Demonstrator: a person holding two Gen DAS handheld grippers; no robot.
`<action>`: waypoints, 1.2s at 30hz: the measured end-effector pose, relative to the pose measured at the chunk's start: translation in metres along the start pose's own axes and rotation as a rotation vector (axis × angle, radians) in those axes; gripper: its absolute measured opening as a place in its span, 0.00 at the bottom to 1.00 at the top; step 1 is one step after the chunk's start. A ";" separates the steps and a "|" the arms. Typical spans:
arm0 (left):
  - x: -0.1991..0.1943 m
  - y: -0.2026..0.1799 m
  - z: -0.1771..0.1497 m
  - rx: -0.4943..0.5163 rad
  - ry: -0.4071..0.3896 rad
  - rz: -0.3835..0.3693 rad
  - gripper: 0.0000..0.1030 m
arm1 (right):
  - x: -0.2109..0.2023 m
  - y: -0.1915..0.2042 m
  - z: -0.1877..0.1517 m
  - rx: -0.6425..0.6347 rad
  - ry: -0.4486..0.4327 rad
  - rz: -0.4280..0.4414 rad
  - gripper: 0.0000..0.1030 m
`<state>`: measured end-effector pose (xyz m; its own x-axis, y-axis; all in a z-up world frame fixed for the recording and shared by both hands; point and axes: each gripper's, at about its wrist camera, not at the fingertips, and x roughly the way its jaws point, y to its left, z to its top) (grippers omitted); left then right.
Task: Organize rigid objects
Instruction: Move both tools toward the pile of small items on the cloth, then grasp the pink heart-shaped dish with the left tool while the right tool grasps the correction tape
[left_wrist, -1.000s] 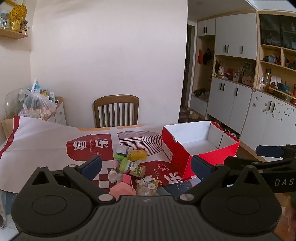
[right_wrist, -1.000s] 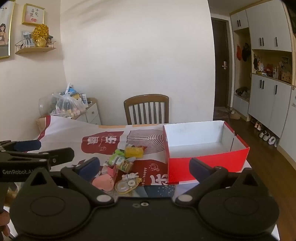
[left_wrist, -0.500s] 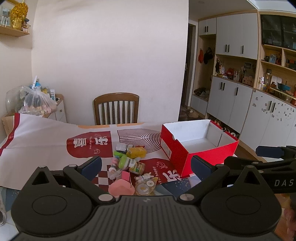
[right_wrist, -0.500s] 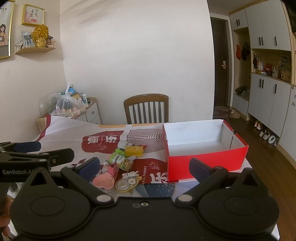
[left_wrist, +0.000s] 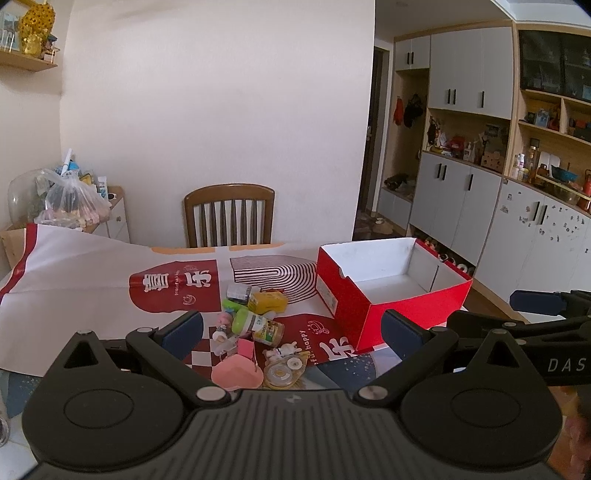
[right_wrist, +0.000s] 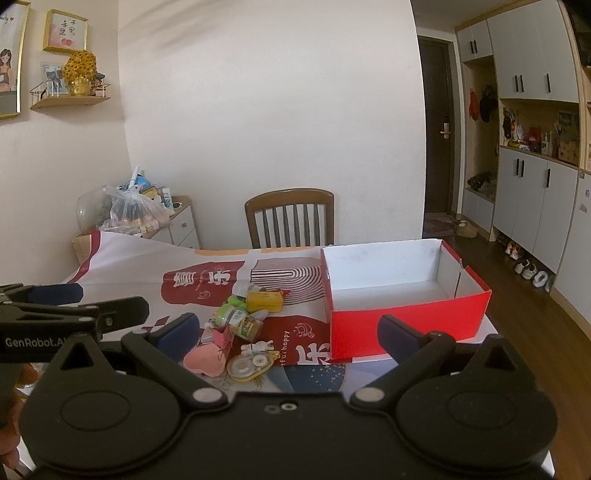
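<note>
- Left gripper (left_wrist: 291, 328): my jaws stand wide and hold nothing; it hovers at the near edge of the counter (left_wrist: 74, 280), aimed at the pile.
- Right gripper (right_wrist: 286, 328): likewise wide and empty, level with the left one and just to its right.
- Pile: small rigid things lie clustered on the printed cloth (left_wrist: 110, 266), straight ahead of the left gripper and ahead-left of the right.
- Nearest items: a pink heart case (left_wrist: 236, 373) and a tape dispenser (left_wrist: 284, 371), side by side at the pile's near end; behind them a green-capped bottle (left_wrist: 258, 325) lies on its side, long axis running left to right, then a yellow pack (left_wrist: 266, 301).
- Box (right_wrist: 402, 295): red, open-topped, seemingly empty, standing right of the pile and apart from it; its long side faces the right gripper.
- Judgement: the left gripper is nearer the pile, the right nearer the box.
- Room: bare cloth lies left of the pile; the items touch one another, so a grasp risks nudging neighbours.
- Far edge: a chair (left_wrist: 229, 214) stands behind the counter, well clear.
</note>
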<state>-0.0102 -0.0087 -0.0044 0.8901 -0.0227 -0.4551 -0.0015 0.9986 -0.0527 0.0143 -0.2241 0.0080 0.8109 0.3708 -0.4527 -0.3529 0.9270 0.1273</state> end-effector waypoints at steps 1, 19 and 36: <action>0.000 0.000 0.000 0.001 0.001 0.002 1.00 | 0.000 0.001 0.001 -0.001 0.002 0.000 1.00; 0.003 0.022 -0.013 -0.052 0.064 0.011 1.00 | 0.008 0.020 0.003 -0.023 0.081 0.016 1.00; 0.023 0.033 -0.009 -0.048 0.083 0.064 1.00 | 0.041 0.022 0.004 -0.036 0.102 0.094 1.00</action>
<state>0.0060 0.0238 -0.0250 0.8468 0.0356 -0.5307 -0.0809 0.9948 -0.0623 0.0416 -0.1881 -0.0045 0.7222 0.4470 -0.5278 -0.4433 0.8849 0.1429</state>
